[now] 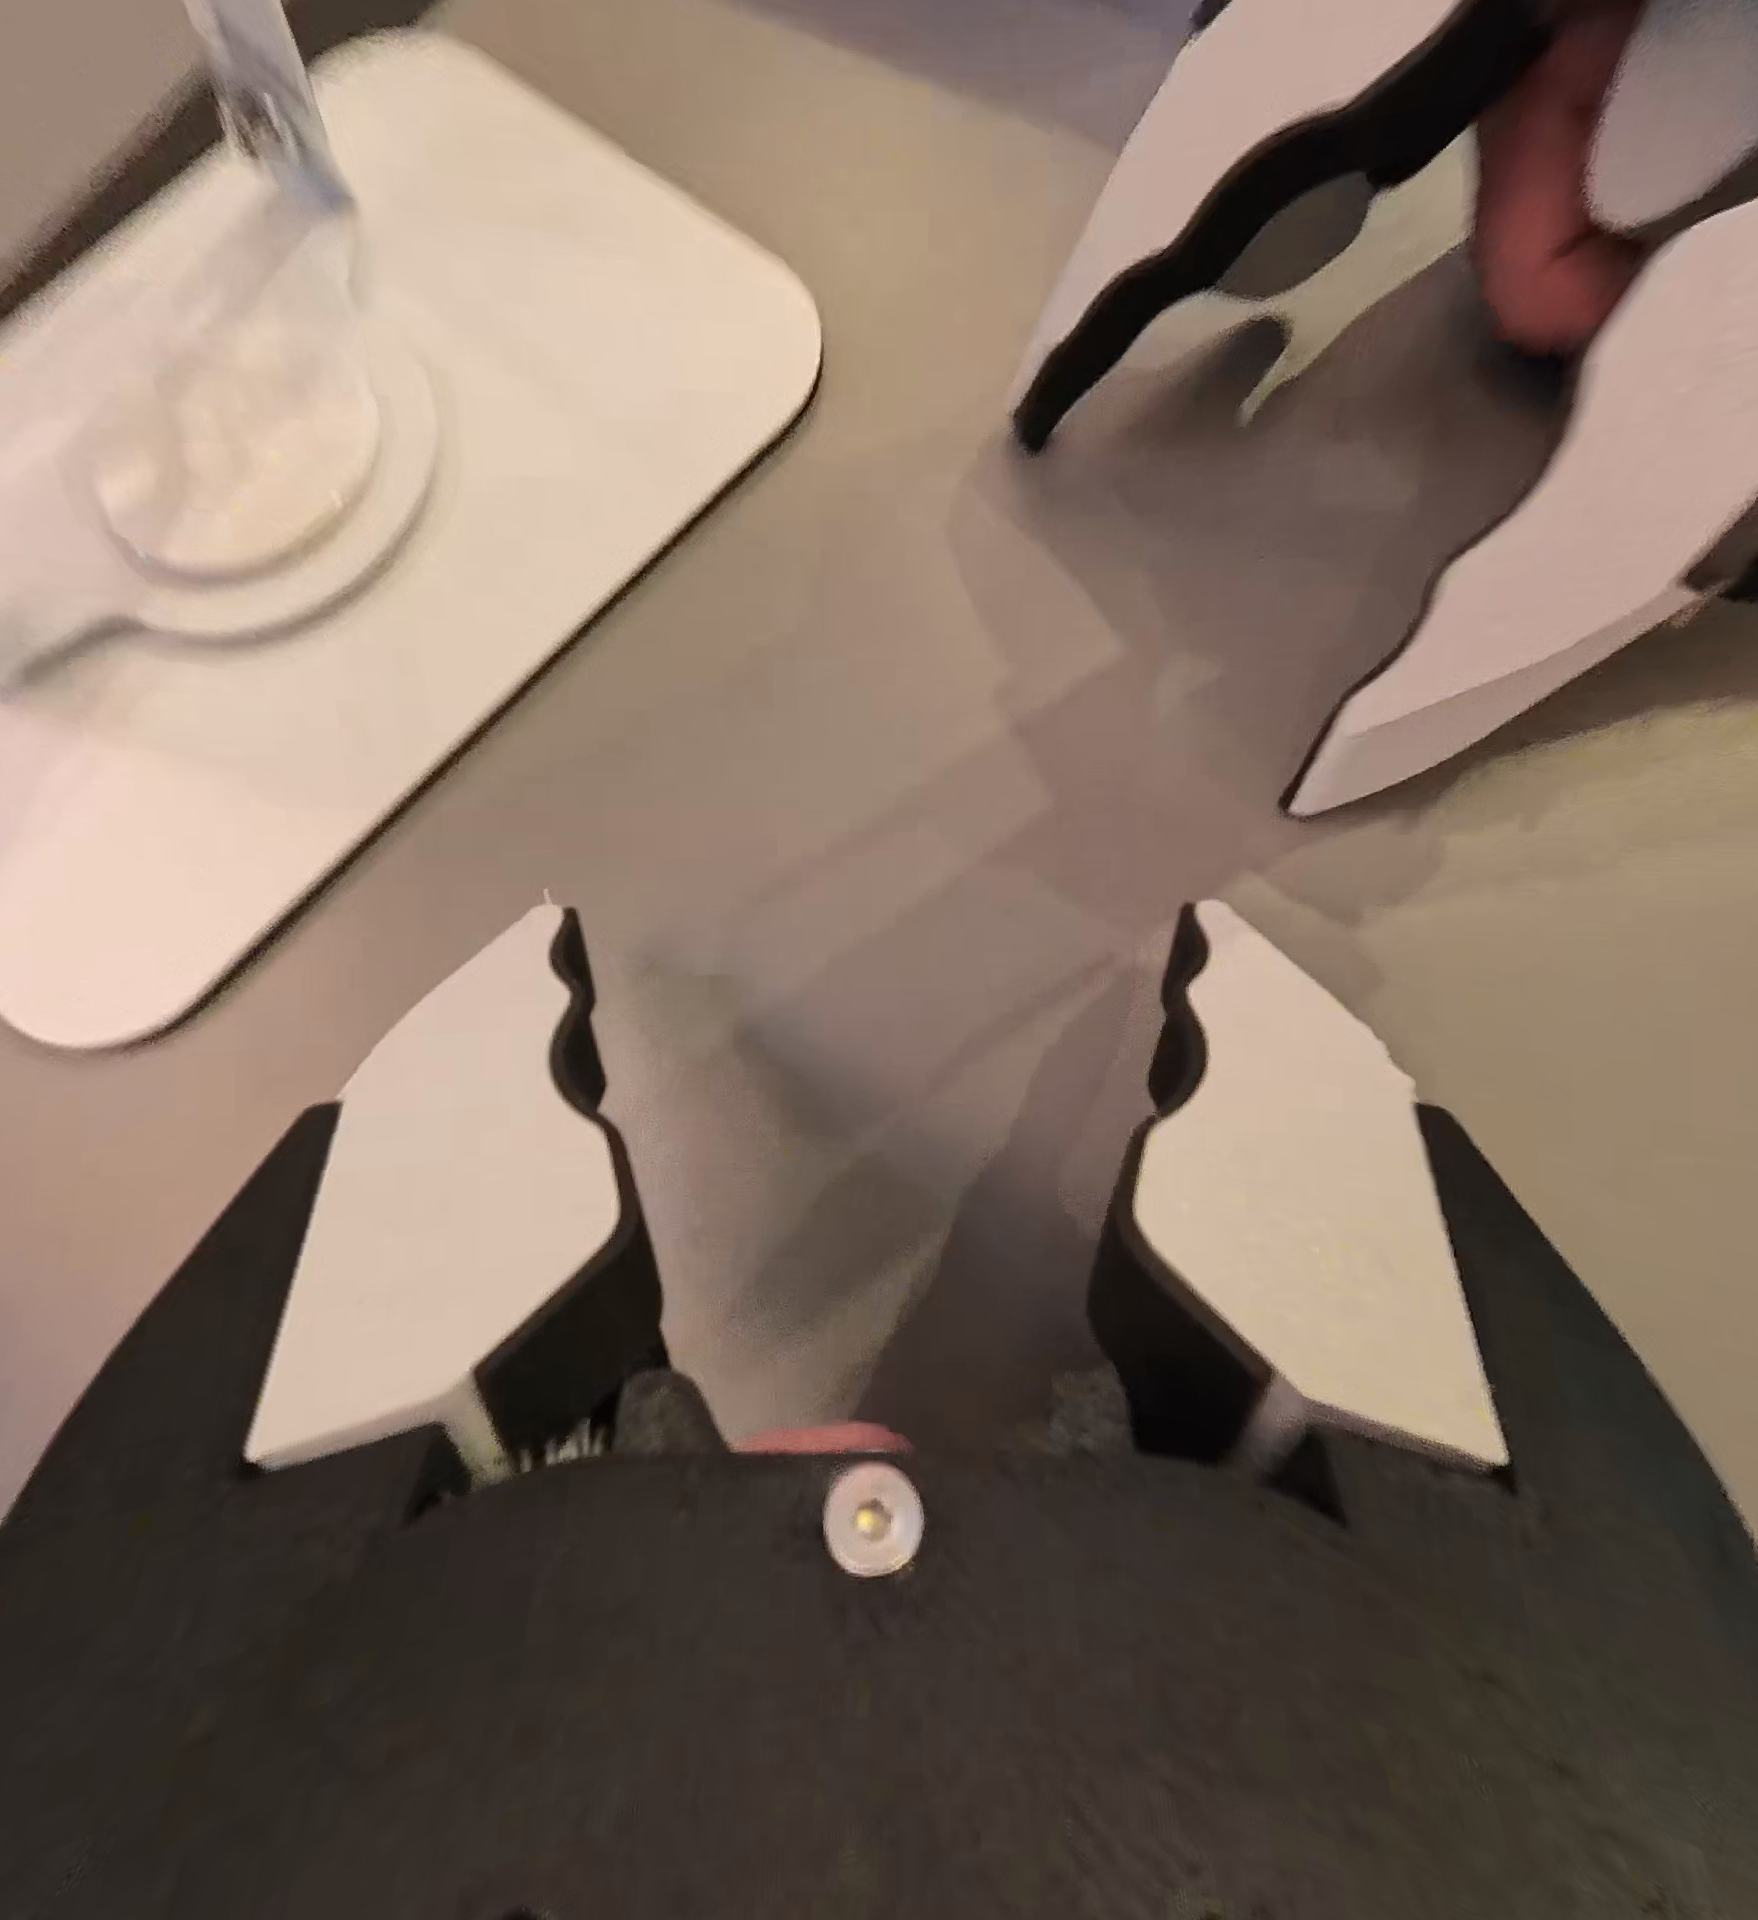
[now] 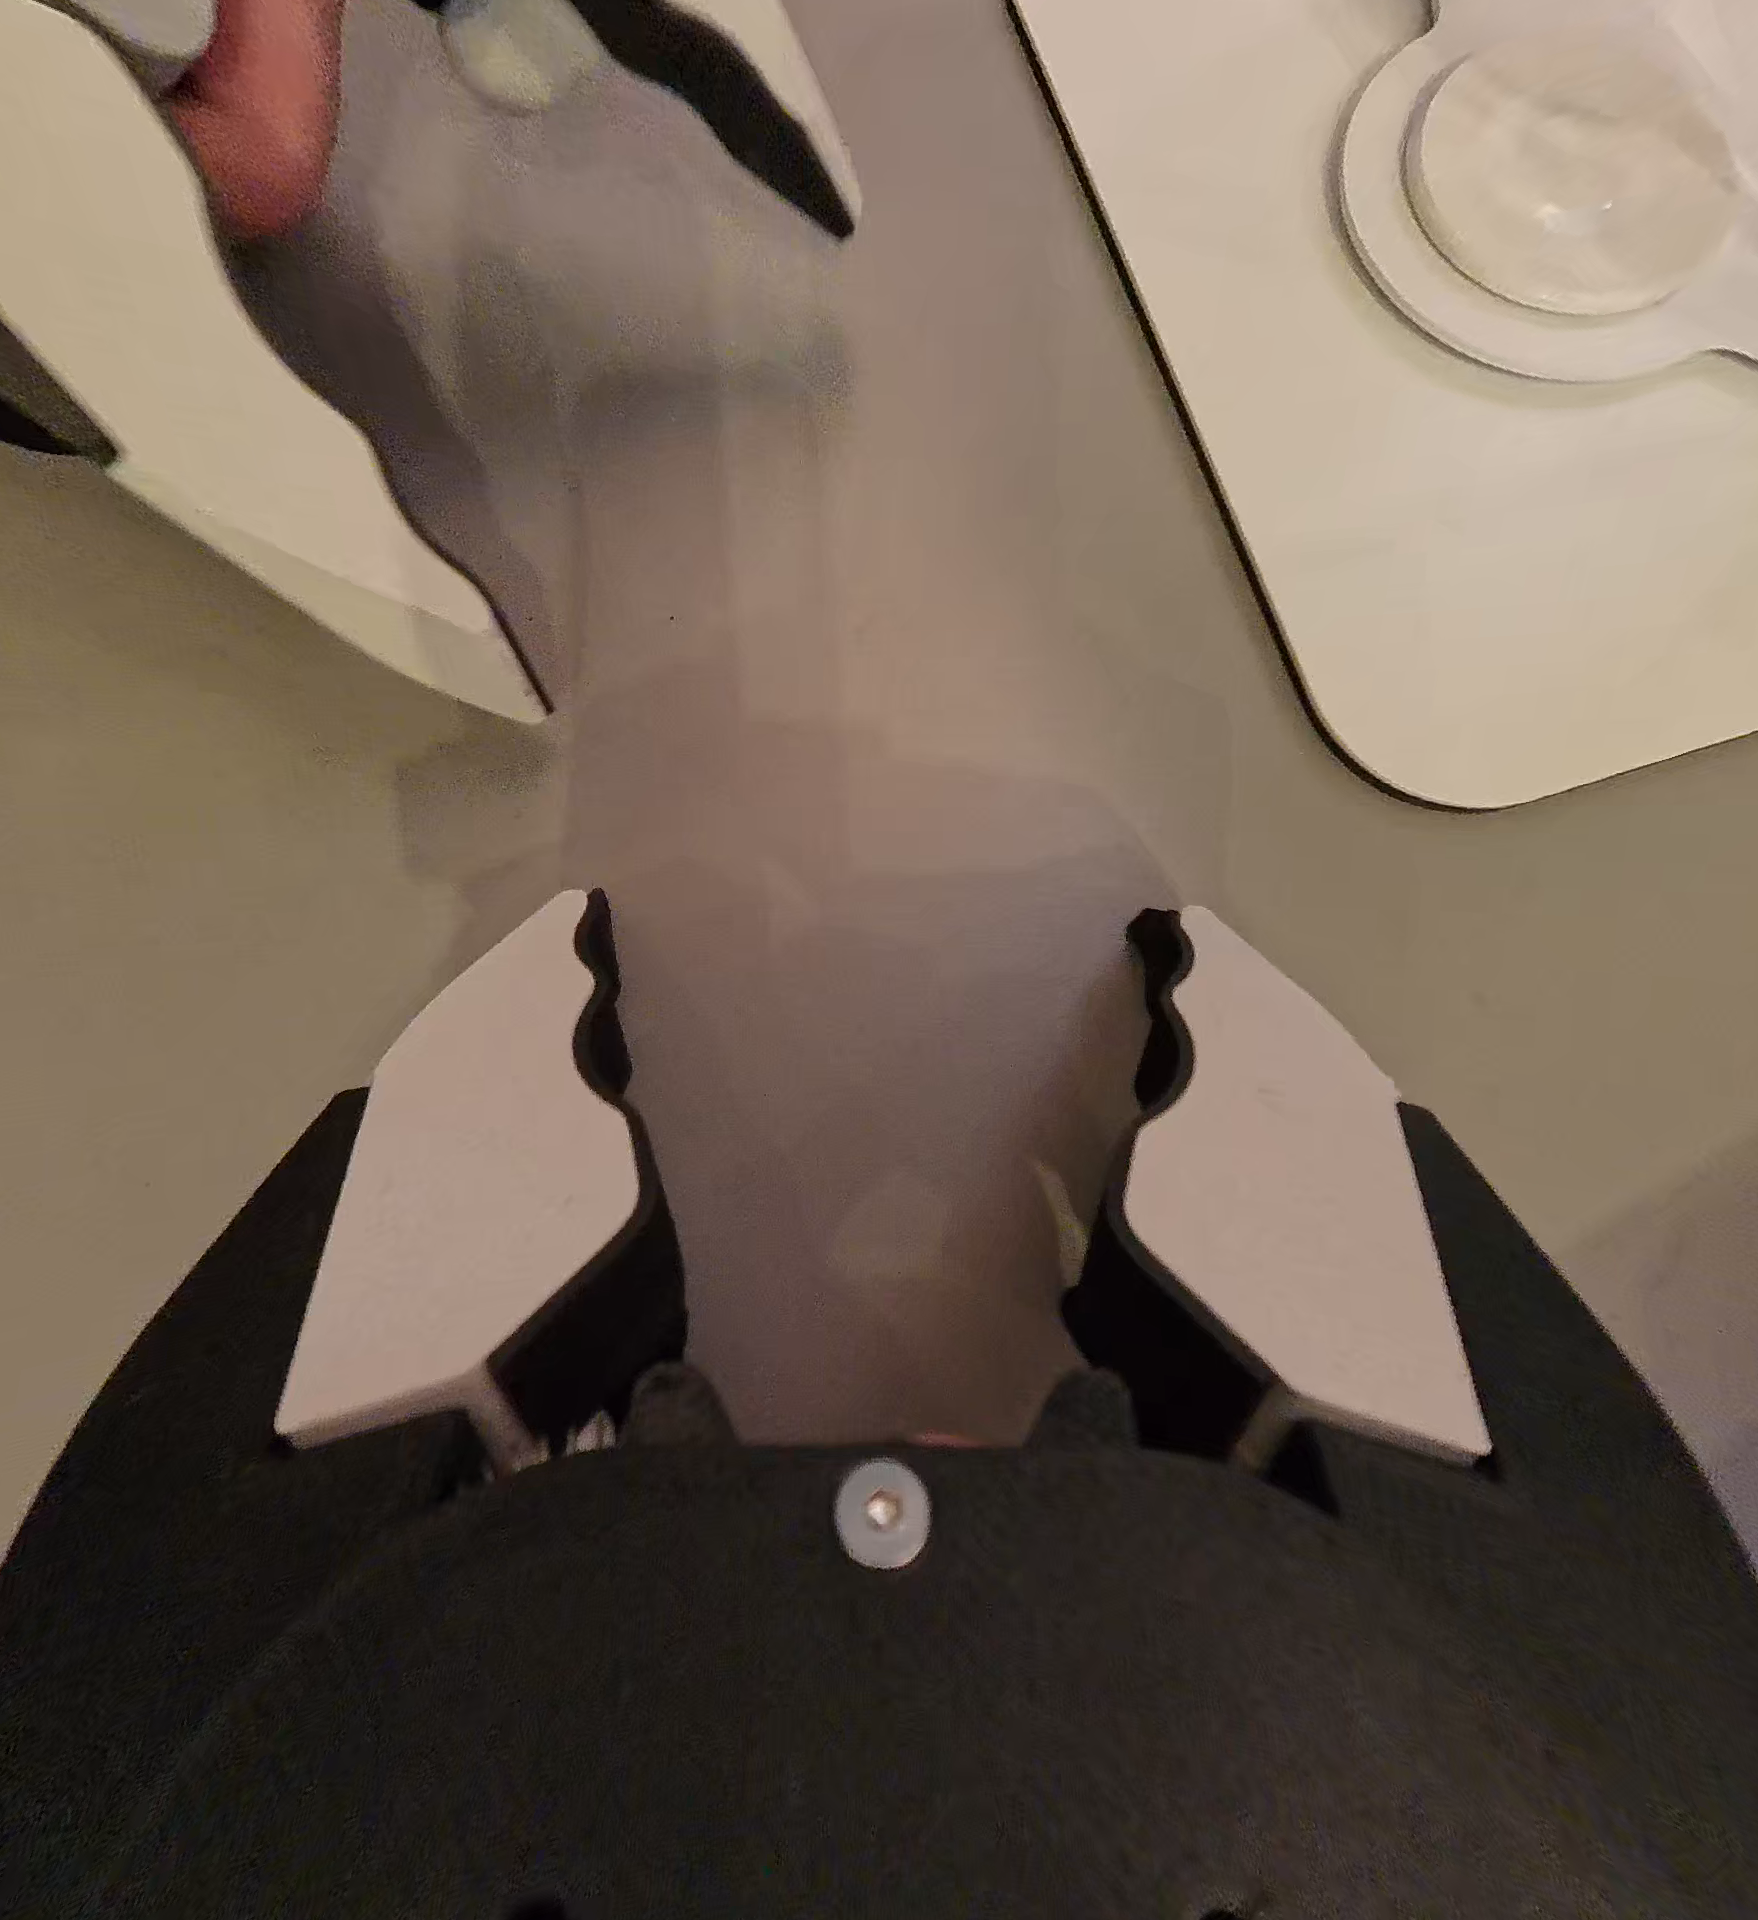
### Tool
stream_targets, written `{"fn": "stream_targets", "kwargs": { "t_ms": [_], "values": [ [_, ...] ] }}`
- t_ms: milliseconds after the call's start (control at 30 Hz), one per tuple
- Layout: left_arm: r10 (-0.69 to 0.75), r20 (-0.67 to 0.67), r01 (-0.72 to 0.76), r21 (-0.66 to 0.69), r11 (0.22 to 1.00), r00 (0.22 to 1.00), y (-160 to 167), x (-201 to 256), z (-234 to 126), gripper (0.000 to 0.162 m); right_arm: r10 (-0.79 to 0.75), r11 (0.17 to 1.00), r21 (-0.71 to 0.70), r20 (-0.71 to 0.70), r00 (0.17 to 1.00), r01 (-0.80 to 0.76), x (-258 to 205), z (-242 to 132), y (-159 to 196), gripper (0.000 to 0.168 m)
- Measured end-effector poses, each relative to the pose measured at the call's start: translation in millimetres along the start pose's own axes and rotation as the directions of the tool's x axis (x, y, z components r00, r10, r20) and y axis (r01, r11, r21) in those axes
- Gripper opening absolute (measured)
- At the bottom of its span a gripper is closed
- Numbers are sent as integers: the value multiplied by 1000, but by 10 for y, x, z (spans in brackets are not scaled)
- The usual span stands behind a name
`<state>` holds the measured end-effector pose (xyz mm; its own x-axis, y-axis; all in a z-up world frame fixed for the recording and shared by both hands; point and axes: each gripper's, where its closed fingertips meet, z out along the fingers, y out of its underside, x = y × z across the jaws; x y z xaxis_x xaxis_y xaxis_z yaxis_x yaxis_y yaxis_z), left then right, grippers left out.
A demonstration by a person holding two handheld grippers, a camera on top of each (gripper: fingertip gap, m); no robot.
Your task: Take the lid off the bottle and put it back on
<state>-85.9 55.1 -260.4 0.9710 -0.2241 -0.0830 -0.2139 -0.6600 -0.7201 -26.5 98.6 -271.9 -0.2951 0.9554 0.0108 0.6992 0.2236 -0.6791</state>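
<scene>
A smooth grey-beige table [image 1: 854, 644] fills both views, and little of the room beyond it shows. On it lies a white mat [image 1: 501, 436] with rounded corners and a dark edge. The clear bottle [image 1: 262, 343] stands on a round disc on that mat; its lid is out of view. The left claw [image 1: 875, 925] and right claw [image 2: 880, 914] hang over bare table, both spread wide and empty, well apart from the bottle.
</scene>
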Motion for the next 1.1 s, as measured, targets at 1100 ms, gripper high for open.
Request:
{"fn": "stream_targets", "kwargs": {
  "t_ms": [1100],
  "values": [
    [-657,244,699,-184,691,713,771,-2658,-1570,109,-1,1000,12,1,1000,1,-5,-10,-3,88]
  ]
}}
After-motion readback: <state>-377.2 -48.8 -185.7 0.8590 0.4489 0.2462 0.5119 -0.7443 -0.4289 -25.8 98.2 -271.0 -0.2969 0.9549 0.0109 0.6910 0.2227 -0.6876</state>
